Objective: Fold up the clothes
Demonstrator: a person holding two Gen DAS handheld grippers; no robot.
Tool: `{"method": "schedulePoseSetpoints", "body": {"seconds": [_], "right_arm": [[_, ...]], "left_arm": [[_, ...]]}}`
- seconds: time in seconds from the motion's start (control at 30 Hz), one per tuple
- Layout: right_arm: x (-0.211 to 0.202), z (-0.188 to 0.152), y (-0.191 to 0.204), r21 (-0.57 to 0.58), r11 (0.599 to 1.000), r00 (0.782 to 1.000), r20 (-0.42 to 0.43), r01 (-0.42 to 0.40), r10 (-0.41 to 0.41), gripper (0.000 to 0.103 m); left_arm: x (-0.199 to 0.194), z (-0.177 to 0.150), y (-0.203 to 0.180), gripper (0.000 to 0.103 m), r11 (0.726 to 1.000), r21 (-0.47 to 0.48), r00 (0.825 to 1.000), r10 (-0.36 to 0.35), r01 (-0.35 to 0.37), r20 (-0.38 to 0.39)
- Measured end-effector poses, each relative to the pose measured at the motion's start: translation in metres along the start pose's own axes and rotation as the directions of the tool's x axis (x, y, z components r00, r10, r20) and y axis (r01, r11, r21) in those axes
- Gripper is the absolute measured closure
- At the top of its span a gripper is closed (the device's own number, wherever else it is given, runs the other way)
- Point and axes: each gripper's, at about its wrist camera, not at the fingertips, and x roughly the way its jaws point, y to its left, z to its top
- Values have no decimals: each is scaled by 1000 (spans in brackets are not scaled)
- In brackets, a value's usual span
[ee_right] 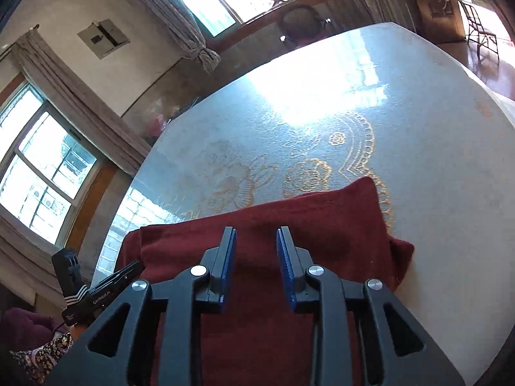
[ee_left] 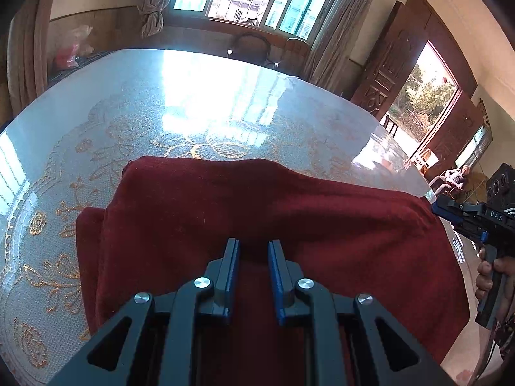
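A dark red garment (ee_left: 257, 206) lies folded on the table, with a folded layer edge along its far side. It also shows in the right wrist view (ee_right: 289, 218). My left gripper (ee_left: 254, 244) hovers over the garment's near part with its jaws apart and nothing between them. My right gripper (ee_right: 256, 233) is also over the garment, jaws apart and empty. The right gripper's body (ee_left: 476, 218) shows at the right edge of the left wrist view, by the garment's right side. The left gripper's body (ee_right: 96, 289) shows at the lower left of the right wrist view.
The table (ee_left: 193, 103) wears a glossy white cloth with gold flower embroidery (ee_right: 305, 177). A chair (ee_left: 249, 45) stands behind its far edge under the windows. An open doorway (ee_left: 425, 96) is at the right, with a seated person (ee_left: 458, 177) beyond.
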Motion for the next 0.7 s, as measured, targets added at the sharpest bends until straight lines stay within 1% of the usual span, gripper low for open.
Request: {"method": "schedulePoseSetpoints", "body": {"seconds": [0.07, 0.1, 0.13, 0.17, 0.23, 0.27, 0.3, 0.33, 0.37, 0.4, 0.43, 0.47, 0.5, 0.57, 0.63, 0.7], "right_arm": [[25, 2, -6, 31, 999, 999, -53, -7, 9, 71], [32, 3, -14, 58, 998, 998, -60, -11, 14, 71], [35, 3, -25, 90, 996, 998, -52, -20, 25, 74], [31, 2, -36, 121, 993, 999, -29, -12, 16, 79], [12, 0, -59, 183, 983, 999, 36, 27, -34, 84], [4, 1, -68, 197, 978, 996, 52, 66, -78, 92], [-3, 3, -75, 198, 973, 989, 58, 122, -136, 94], [-11, 4, -77, 188, 966, 980, 61, 177, -191, 93], [-20, 6, -76, 171, 958, 968, 64, 230, -244, 92], [-28, 6, -72, 153, 950, 957, 68, 270, -283, 76], [-36, 4, -63, 127, 950, 954, 65, 284, -294, 68], [-43, 1, -52, 95, 954, 955, 57, 284, -290, 60], [-50, -4, -39, 47, 956, 955, 47, 290, -292, 59], [-59, -24, 0, -102, 948, 954, 34, 300, -298, 59], [-58, -49, 36, -239, 932, 960, 1, 271, -278, 59], [-48, -76, 62, -326, 918, 966, -54, 223, -254, 59]], "left_arm": [[-1, 0, 1, 85, 1000, 0, 1000, 0, 0, 0], [-1, 1, 1, 85, 1000, 1, 1000, 1, -1, 0], [-2, 1, 1, 85, 1000, 1, 1000, 1, -1, 0], [-2, 1, 2, 85, 1000, 1, 1000, 1, -1, 0], [-3, 1, 2, 85, 1000, 1, 1000, 1, -1, 0], [-3, 2, 3, 85, 1000, 2, 1000, 1, -1, -1], [-3, 2, 3, 85, 1000, 2, 1000, 2, -2, -1], [-4, 2, 3, 85, 1000, 2, 1000, 2, -2, -1], [-4, 2, 3, 85, 1000, 6, 1000, 6, -6, -1], [-4, 2, 2, 85, 1000, 10, 1000, 11, -11, -1], [-5, 2, 2, 85, 1000, 15, 1000, 16, -16, -2], [-5, 3, 1, 85, 1000, 19, 1000, 21, -21, -2], [-5, 3, 0, 85, 999, 24, 1000, 26, -26, -3], [-5, 3, -1, 85, 999, 31, 999, 34, -34, -3], [-6, 3, -4, 85, 998, 42, 999, 47, -47, -2], [-8, 2, -7, 85, 997, 54, 998, 60, -60, -2]]}}
